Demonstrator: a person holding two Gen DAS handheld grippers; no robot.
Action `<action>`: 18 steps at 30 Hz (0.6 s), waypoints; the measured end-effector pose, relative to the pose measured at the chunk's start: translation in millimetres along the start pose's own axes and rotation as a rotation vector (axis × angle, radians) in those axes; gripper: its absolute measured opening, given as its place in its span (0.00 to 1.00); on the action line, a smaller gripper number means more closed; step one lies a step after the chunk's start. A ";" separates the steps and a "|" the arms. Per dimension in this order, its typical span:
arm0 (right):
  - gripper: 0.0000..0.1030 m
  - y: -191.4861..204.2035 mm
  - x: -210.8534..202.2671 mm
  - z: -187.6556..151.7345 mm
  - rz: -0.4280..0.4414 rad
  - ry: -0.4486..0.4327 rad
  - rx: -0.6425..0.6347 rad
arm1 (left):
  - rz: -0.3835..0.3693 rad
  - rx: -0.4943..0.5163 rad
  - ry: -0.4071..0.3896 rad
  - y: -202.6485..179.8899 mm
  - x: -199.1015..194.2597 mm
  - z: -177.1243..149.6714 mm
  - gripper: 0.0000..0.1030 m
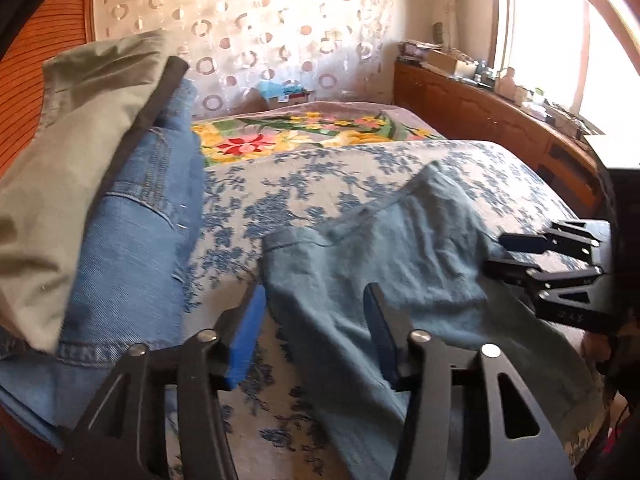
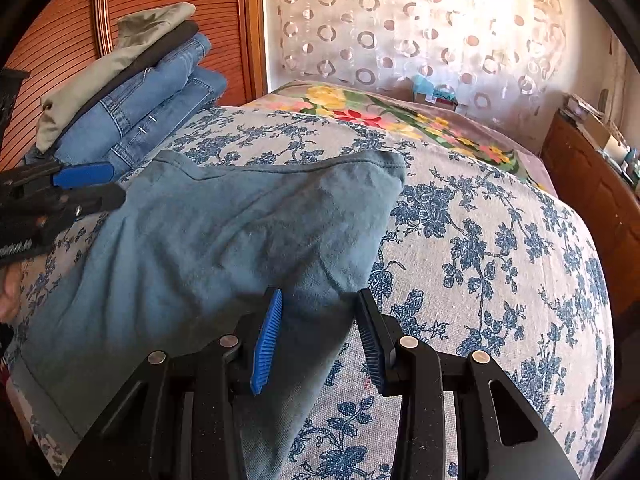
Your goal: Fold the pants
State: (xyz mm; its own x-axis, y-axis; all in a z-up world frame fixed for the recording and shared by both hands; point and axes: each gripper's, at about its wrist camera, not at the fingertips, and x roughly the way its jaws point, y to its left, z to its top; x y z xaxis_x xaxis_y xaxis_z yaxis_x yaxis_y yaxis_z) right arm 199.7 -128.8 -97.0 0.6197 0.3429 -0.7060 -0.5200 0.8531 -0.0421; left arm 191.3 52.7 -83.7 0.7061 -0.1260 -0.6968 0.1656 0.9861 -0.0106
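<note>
Both grippers sat over the pants [image 2: 224, 224] on the bed [image 2: 500, 216]; left gripper [image 1: 316, 332] gaped, gripping nothing; right gripper [image 2: 320, 336] straddled a fold, pads half-wide; we judged pinching both layers squarely wisest
</note>
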 end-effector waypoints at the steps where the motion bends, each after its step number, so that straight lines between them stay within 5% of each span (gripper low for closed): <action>1: 0.39 -0.1 -0.1 0.0 0.000 0.000 0.000 | 0.002 0.003 0.001 -2.2 -0.5 -1.7 0.62; 5: 0.39 -0.3 -0.2 -0.1 0.001 0.000 0.000 | -0.010 0.008 -0.008 -9.1 -5.1 -11.3 0.75; 18: 0.39 -4.2 -1.8 -0.4 0.000 -0.004 0.012 | -0.009 0.007 0.000 -17.8 -6.7 -29.3 0.76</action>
State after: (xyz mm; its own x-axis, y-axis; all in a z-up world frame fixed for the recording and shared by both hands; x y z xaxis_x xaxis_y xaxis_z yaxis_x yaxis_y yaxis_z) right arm 200.5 -133.1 -95.8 0.6221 0.3450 -0.7028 -0.5132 0.8576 -0.0333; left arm 163.5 39.1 -99.9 0.7047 -0.1352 -0.6965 0.1768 0.9842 -0.0122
